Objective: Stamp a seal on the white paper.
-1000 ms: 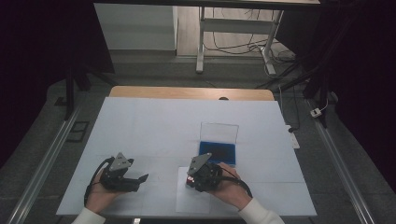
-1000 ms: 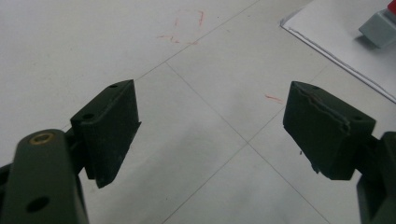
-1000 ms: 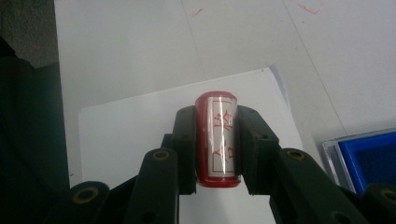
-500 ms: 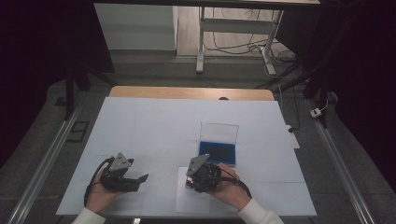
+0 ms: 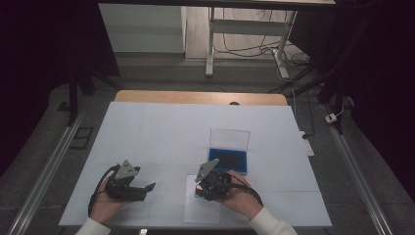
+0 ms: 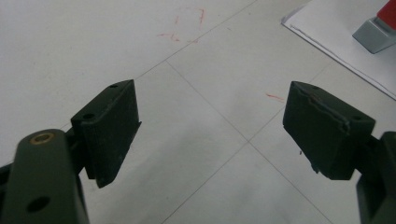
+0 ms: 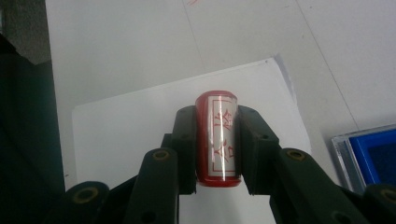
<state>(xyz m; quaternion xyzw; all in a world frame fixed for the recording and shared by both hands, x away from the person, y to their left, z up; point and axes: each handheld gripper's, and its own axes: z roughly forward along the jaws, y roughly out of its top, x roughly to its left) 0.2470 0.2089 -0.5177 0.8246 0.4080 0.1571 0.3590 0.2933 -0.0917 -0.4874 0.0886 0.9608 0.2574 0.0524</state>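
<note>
While the right gripper clamps a red stamp, it hovers over the paper sheet.
Held upright for pressing; the blue ink box sits just beyond, and the left gripper rests open, empty.

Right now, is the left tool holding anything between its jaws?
No, the left tool stands open, with bare white table showing between its black jaws.

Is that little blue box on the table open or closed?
Open. The blue box has its clear lid standing up behind it, and the dark blue inside faces upward.
</note>
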